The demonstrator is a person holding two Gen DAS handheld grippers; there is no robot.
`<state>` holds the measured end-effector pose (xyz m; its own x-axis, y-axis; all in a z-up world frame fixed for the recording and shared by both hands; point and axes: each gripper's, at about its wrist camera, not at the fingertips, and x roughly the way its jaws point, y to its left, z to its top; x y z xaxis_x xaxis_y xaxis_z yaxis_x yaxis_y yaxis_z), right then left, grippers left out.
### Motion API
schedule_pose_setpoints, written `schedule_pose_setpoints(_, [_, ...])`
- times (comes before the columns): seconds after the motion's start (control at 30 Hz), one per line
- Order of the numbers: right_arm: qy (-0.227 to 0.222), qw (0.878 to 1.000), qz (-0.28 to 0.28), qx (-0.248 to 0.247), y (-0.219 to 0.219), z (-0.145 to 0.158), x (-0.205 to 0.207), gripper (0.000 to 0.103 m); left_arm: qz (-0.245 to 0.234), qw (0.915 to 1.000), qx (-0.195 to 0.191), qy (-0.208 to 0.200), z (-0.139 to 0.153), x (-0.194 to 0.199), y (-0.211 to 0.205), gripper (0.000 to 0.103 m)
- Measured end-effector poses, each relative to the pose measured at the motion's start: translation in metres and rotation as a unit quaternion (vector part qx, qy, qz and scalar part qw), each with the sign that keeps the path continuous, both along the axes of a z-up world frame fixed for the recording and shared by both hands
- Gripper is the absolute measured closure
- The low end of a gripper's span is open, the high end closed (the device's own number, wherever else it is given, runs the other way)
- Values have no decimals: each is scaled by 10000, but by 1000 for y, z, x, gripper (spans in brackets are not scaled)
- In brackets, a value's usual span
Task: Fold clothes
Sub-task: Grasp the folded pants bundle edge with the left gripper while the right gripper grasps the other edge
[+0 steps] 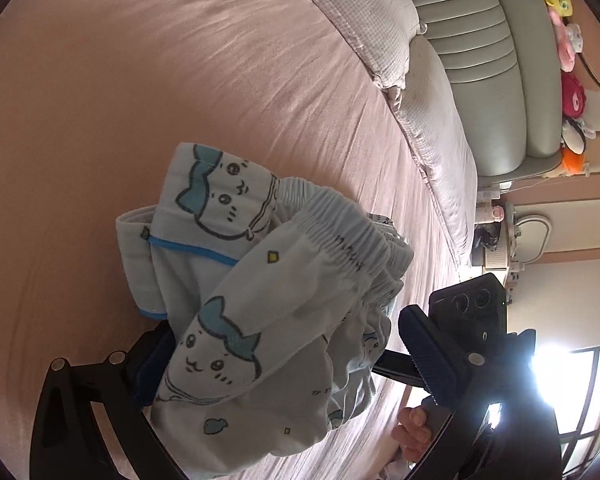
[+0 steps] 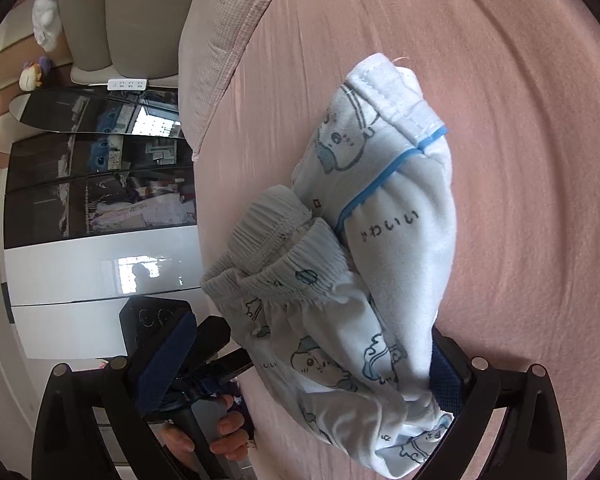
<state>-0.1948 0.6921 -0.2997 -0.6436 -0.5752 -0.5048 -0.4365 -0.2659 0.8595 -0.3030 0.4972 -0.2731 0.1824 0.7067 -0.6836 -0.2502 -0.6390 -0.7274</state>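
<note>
Pale blue pyjama shorts [image 1: 260, 292] with cartoon prints, blue piping and an elastic waistband hang bunched above the pink bed sheet [image 1: 140, 80]. In the left wrist view the cloth drapes over one blue pad of my left gripper [image 1: 284, 364]; the other pad stands apart, so the jaws look open. In the right wrist view the shorts [image 2: 360, 280] lie between the wide-set pads of my right gripper [image 2: 304, 368], covering the right pad. The other gripper and a hand [image 2: 224, 436] show at lower left.
A pink quilted blanket [image 1: 380, 32] lies along the bed's edge by a grey padded headboard [image 1: 488, 60]. Plush toys [image 1: 568, 40] line a shelf. A dark glass cabinet [image 2: 100, 168] stands beside the bed.
</note>
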Motion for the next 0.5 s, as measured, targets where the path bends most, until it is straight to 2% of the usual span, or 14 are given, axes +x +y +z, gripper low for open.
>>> schedule_pose_setpoints(0.13, [3,9999,38,95,-2,1,3,3,-262,9991,-202,248,3,5,10,1])
schedule_pose_setpoints(0.23, [-128,9995,-264,-99,2,-5,10,13,-318,9980,-357,423,3,9,14,1])
schedule_pose_setpoints(0.33, [-176,9978,-615,-185,2,-8,18,15,-318,9958,-536,672,4,16,21,0])
schedule_pose_setpoints(0.5, [-293,9969,-563,464,-10,3,16,21,-289,9881,-955,1169,8,31,29,0])
